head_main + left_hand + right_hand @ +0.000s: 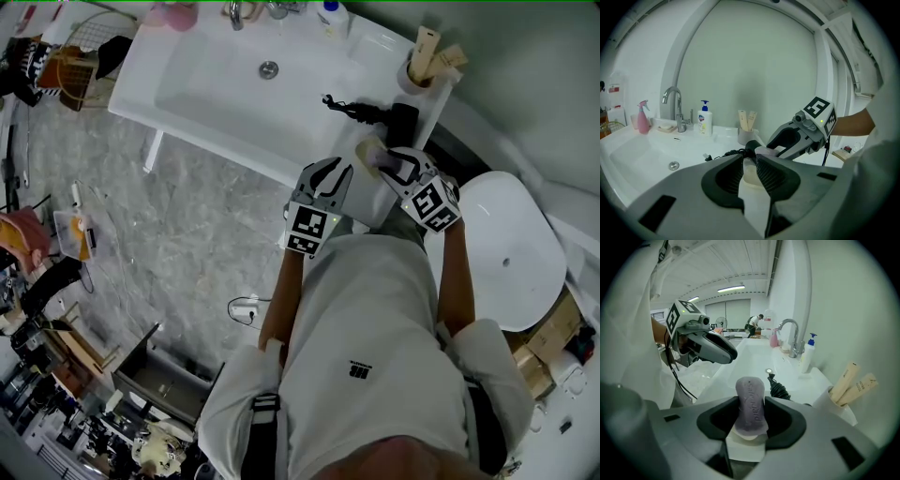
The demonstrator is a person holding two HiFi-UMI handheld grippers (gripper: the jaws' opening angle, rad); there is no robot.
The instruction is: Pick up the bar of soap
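A purple bar of soap (751, 401) stands on edge between the pads of my right gripper (751, 416), which is shut on it. Just under it lies a cream soap dish (746, 436) on the white counter. In the head view my right gripper (392, 167) is over the dish (368, 152) at the sink's right end. My left gripper (328, 178) hangs a little to its left, open and holding nothing. The left gripper view looks through its own narrow gap (750, 164) at the dish (752, 176), the soap (764, 151) and the right gripper (797, 140).
A black hair dryer (380, 112) with a coiled cord lies just beyond the dish. A cup of wooden sticks (424, 64) stands at the counter's right corner. The faucet (234, 11), a pump bottle (330, 17) and a pink sprayer (173, 14) line the back. A white toilet (511, 248) is at right.
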